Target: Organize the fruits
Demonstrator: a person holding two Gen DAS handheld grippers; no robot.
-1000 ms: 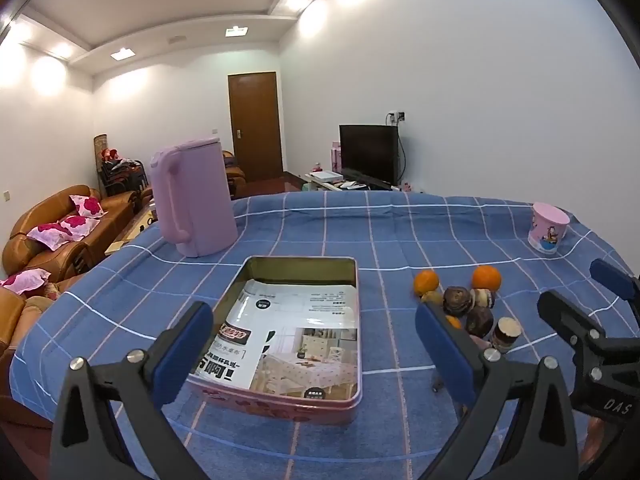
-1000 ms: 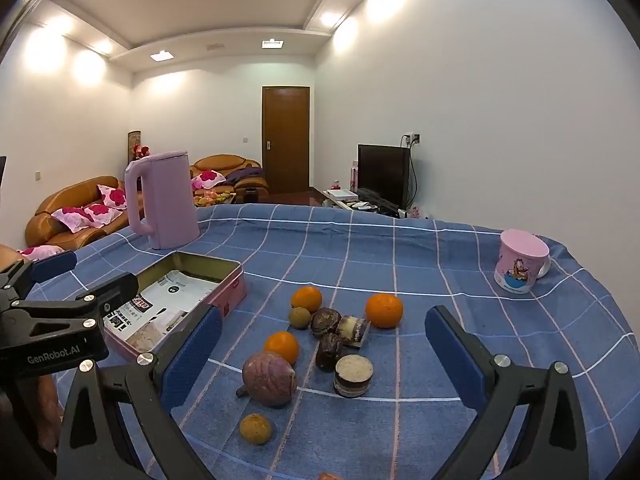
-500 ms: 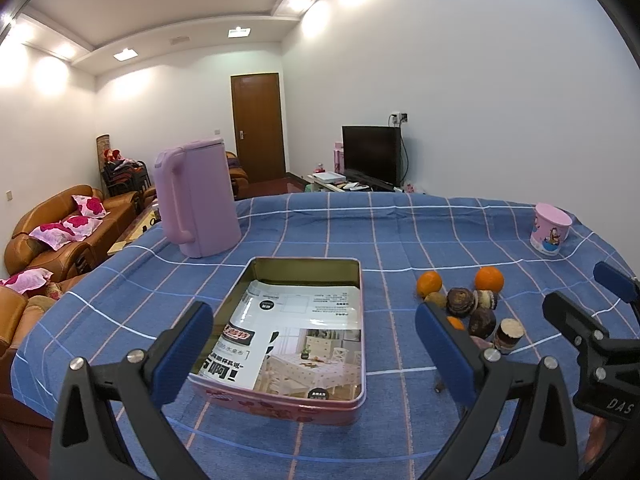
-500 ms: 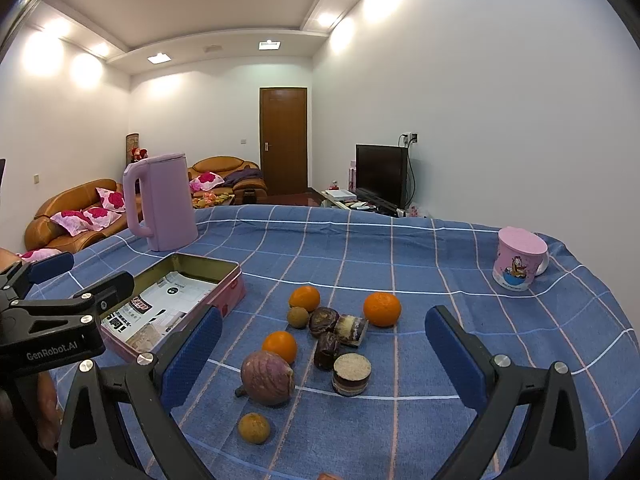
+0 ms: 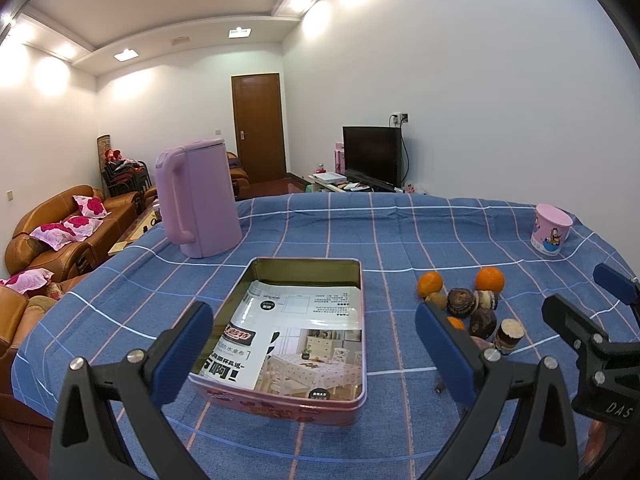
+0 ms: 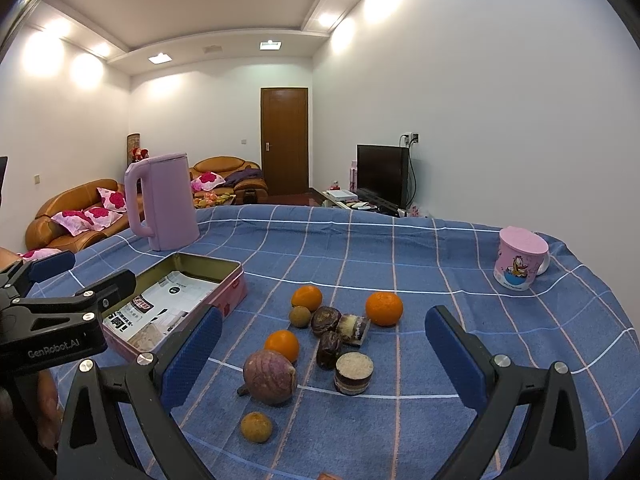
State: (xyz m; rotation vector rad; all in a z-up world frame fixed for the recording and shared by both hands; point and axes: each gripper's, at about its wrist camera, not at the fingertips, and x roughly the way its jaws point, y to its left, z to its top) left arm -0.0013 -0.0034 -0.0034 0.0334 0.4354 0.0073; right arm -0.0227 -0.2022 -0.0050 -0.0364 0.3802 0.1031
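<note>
A cluster of fruit lies on the blue checked cloth: oranges (image 6: pixel 383 308) (image 6: pixel 306 297) (image 6: pixel 282 345), a purple round fruit (image 6: pixel 269 376), dark brown pieces (image 6: pixel 329 349), a cut piece (image 6: pixel 354 373) and small brownish ones (image 6: pixel 256 426). In the left wrist view the same oranges (image 5: pixel 489 279) sit right of an open pink tin (image 5: pixel 304 399) lined with printed paper. My left gripper (image 5: pixel 314 354) hovers open over the tin's near end. My right gripper (image 6: pixel 324 356) is open above the fruit, holding nothing.
A pink kettle (image 5: pixel 198 197) stands behind the tin. A pink cartoon mug (image 6: pixel 519 263) sits at the far right of the table. The tin (image 6: pixel 234 294) lies left of the fruit. Sofas, a door and a television are beyond the table.
Both views have drifted slightly; the left gripper edged a little left and the right gripper shifted a bit toward the fruit. Nothing was grasped or moved.
</note>
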